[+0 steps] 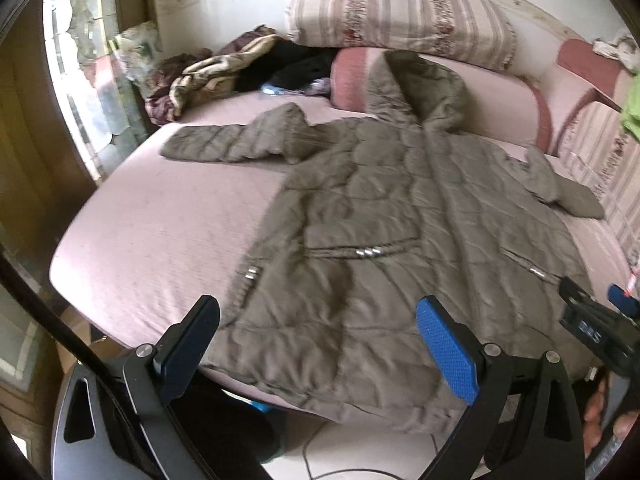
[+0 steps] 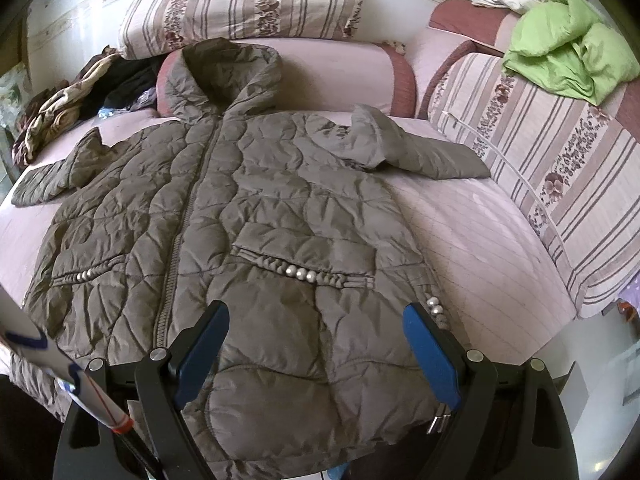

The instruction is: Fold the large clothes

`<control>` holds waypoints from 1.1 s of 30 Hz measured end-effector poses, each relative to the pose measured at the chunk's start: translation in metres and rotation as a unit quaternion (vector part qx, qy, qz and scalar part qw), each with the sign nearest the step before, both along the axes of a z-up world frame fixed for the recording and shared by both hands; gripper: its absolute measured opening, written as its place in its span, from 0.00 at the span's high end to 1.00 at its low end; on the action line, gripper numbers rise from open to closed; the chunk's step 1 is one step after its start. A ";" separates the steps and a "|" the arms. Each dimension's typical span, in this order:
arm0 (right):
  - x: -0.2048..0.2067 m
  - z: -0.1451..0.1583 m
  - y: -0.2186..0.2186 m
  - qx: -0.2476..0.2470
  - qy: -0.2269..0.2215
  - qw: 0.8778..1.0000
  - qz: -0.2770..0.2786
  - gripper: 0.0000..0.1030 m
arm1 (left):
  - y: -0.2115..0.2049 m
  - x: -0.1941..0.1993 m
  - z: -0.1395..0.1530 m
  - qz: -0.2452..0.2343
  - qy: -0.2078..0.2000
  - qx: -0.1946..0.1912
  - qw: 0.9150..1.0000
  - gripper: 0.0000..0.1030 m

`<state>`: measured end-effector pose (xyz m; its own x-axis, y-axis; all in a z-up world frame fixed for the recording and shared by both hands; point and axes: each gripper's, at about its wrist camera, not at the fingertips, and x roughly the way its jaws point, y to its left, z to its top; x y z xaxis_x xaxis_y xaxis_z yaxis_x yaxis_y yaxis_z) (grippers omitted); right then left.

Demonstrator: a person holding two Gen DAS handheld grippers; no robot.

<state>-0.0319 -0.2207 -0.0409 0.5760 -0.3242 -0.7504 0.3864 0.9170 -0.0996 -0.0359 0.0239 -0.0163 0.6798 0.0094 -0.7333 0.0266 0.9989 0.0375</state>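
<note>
Two grippers, left point(image 1: 318, 338) and right point(image 2: 316, 344), hover with fingers apart and empty over the near hem of the coat point(image 2: 240, 208), which lies flat, front up, on the sofa point(image 2: 480, 240). Best to pinch both hem corners deep, since the puffy, slick quilting may slip. Sleeves splay left and right; the hood rests far.

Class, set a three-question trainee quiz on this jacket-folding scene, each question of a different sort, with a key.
1. True or false: the quilted jacket lies spread out, front up, on the sofa seat.
2. The green garment lies on: A) the floor B) the sofa's arm and cushion C) the jacket.
3. Fill in: the jaws of the left gripper and right gripper stand ____.

Key: 1 true; 2 B; 3 open.
</note>
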 end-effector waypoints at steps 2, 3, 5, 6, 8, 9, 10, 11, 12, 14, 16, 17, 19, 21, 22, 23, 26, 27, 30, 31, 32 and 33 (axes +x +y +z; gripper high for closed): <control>0.001 0.000 0.007 -0.004 -0.001 1.000 0.010 0.11 | 0.008 0.004 0.000 0.010 -0.003 0.003 1.000 0.04; 0.001 0.000 0.009 -0.004 -0.003 1.000 0.015 0.11 | 0.011 0.006 0.000 0.016 -0.006 0.006 1.000 0.04; 0.001 0.001 0.015 -0.005 -0.006 1.000 0.025 0.11 | 0.017 0.009 0.000 0.020 -0.012 0.013 1.000 0.04; 0.001 0.002 0.018 -0.006 -0.007 1.000 0.028 0.11 | 0.019 0.011 0.000 0.019 -0.013 0.016 1.000 0.04; 0.002 0.003 0.024 -0.010 -0.009 0.999 0.035 0.11 | 0.022 0.013 -0.001 0.014 -0.012 0.021 1.000 0.04; 0.003 0.004 0.027 -0.014 -0.008 0.999 0.038 0.11 | 0.024 0.015 -0.002 0.012 -0.010 0.022 1.000 0.04; 0.004 0.004 0.031 -0.018 -0.007 0.999 0.042 0.11 | 0.026 0.016 -0.003 0.013 -0.009 0.022 1.000 0.04; 0.005 0.005 0.034 -0.020 -0.008 0.999 0.045 0.11 | 0.028 0.017 -0.004 0.013 -0.007 0.021 1.000 0.04; 0.006 0.005 0.038 -0.024 -0.007 0.998 0.049 0.11 | 0.031 0.018 -0.005 0.012 -0.003 0.019 1.000 0.04; 0.008 0.007 0.046 -0.029 -0.005 0.998 0.059 0.11 | 0.033 0.020 -0.008 0.013 0.003 0.018 1.000 0.04; 0.011 0.008 0.053 -0.031 -0.003 0.997 0.069 0.11 | 0.038 0.023 -0.011 0.017 0.008 0.019 1.000 0.04; 0.012 0.009 0.057 -0.032 -0.002 0.997 0.075 0.11 | 0.041 0.024 -0.012 0.019 0.010 0.018 1.000 0.04; 0.015 0.010 0.065 -0.036 0.000 0.996 0.087 0.11 | 0.047 0.028 -0.014 0.024 0.015 0.013 1.000 0.04; 0.018 0.012 0.074 -0.040 0.001 0.994 0.098 0.11 | 0.054 0.030 -0.016 0.031 0.017 0.011 0.999 0.04; 0.020 0.013 0.078 -0.040 0.000 0.994 0.103 0.11 | 0.058 0.032 -0.017 0.034 0.019 0.009 0.999 0.04; 0.022 0.014 0.082 -0.039 0.000 0.993 0.108 0.11 | 0.062 0.034 -0.018 0.037 0.021 0.007 0.999 0.04; 0.026 0.017 0.092 -0.036 -0.002 0.992 0.117 0.11 | 0.077 0.037 -0.017 0.049 0.013 0.003 0.999 0.04; 0.028 0.018 0.095 -0.036 -0.002 0.992 0.120 0.11 | 0.080 0.038 -0.017 0.054 0.010 0.004 0.998 0.04; 0.033 0.020 0.104 -0.039 -0.005 0.991 0.131 0.11 | 0.096 0.044 -0.015 0.068 0.001 0.003 0.998 0.04; 0.036 0.022 0.108 -0.040 -0.006 0.990 0.135 0.11 | 0.100 0.045 -0.014 0.070 0.000 0.001 0.998 0.04; 0.038 0.023 0.112 -0.040 -0.008 0.989 0.140 0.11 | 0.106 0.047 -0.014 0.074 -0.001 -0.002 0.997 0.04; 0.041 0.025 0.115 -0.039 -0.009 0.989 0.144 0.11 | 0.111 0.049 -0.014 0.077 -0.001 -0.004 0.997 0.04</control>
<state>0.0091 -0.1062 -0.0160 0.6655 -0.2026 -0.7184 0.1135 0.9787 -0.1709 0.0130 0.1347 -0.0300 0.6722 0.1083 -0.7324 -0.1274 0.9914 0.0297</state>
